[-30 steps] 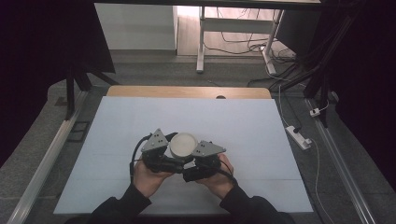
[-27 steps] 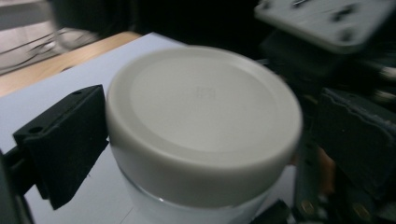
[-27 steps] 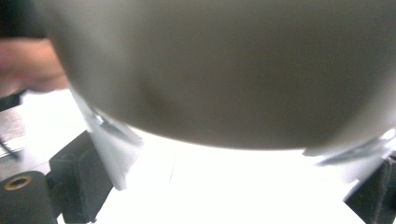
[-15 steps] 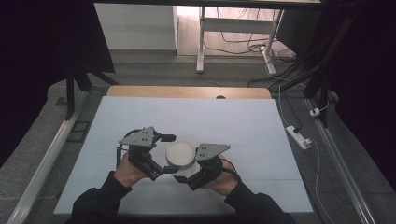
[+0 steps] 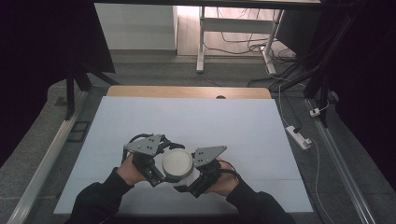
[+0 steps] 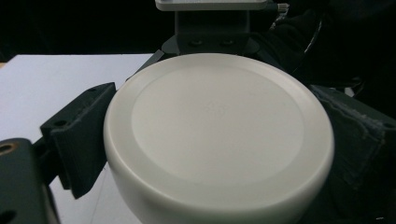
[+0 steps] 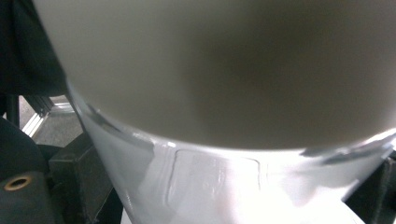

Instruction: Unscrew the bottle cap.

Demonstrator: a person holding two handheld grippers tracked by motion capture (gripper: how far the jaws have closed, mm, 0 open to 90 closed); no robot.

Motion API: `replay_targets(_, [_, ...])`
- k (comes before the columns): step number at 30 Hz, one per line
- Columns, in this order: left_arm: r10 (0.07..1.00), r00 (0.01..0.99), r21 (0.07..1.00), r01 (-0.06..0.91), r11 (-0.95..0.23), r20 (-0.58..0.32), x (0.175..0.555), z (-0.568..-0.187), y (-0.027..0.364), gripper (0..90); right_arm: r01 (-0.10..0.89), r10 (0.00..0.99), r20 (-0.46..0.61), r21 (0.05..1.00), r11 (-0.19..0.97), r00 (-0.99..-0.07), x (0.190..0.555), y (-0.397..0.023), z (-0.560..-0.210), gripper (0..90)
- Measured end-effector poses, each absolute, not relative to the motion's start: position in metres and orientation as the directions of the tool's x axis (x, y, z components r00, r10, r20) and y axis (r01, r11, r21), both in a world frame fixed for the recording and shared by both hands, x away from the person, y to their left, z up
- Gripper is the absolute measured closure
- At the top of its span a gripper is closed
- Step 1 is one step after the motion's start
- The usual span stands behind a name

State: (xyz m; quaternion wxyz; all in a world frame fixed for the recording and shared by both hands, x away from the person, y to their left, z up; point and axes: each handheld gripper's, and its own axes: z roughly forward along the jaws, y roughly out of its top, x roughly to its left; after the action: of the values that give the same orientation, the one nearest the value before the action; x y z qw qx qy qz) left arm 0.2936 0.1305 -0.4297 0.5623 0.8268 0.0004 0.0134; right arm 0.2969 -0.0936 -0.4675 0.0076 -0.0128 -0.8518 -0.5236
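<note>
A round jar with a white lid (image 5: 177, 162) is held just above the white table (image 5: 196, 121), near its front edge. My left gripper (image 5: 161, 169) is shut on the lid (image 6: 219, 126), its jaws pressing the rim from both sides. My right gripper (image 5: 194, 176) comes in from the other side and is shut on the clear jar body (image 7: 210, 191) under the lid. In the right gripper view the lid's wall (image 7: 224, 65) looms close and blurred above the clear body. The jar's contents are hidden.
The wooden back edge of the table (image 5: 187, 92) lies far off. A metal table frame (image 5: 201, 42) and cables stand on the floor beyond it. A white power strip (image 5: 297, 136) lies on the floor to the right.
Both hands have drawn the jar closer to the table's front edge. The left gripper has turned around the lid, swinging out to the left and back in.
</note>
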Motion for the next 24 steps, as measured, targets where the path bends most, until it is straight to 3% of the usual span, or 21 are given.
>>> replay_targets(6, [0.128,0.991,0.922,0.024,-0.386,0.028,0.294,-0.430,0.127,7.6,0.038,0.100,-0.010,0.885,0.464,-0.995,0.299,-0.094,-0.468,7.1])
replay_targets(11, [0.285,0.958,0.919,0.095,-0.383,0.019,0.293,-0.429,0.120,7.6,0.073,0.222,-0.036,0.883,0.463,-0.974,0.301,-0.093,-0.470,7.2])
replay_targets(19, [0.525,0.850,0.910,0.192,-0.366,0.032,0.283,-0.425,0.100,7.5,0.119,0.385,-0.064,0.893,0.435,-0.921,0.302,-0.093,-0.471,7.1])
replay_targets(24, [0.626,0.779,0.908,0.243,-0.342,0.027,0.278,-0.425,0.089,7.4,0.160,0.453,-0.053,0.894,0.418,-0.890,0.301,-0.092,-0.472,7.2])
